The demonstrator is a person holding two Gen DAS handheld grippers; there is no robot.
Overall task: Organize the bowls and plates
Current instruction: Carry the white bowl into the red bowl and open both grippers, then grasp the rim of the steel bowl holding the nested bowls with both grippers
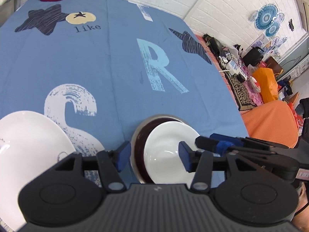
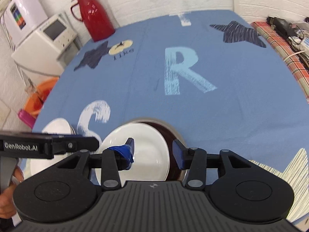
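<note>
Plate (image 1: 166,152) glossy white, tilted.

A blue printed cloth (image 2: 222,116) covers the counter, with a pale letter R (image 2: 181,69) and dark stars (image 2: 239,31); a red jug (image 2: 94,13) stands at its far edge, beside a white appliance (image 2: 48,38), and an orange basin (image 2: 41,96) sits below

home dining room | red thermos (image 2: 94,15) | microwave (image 2: 46,44) | tablecloth (image 1: 115,61)
</note>
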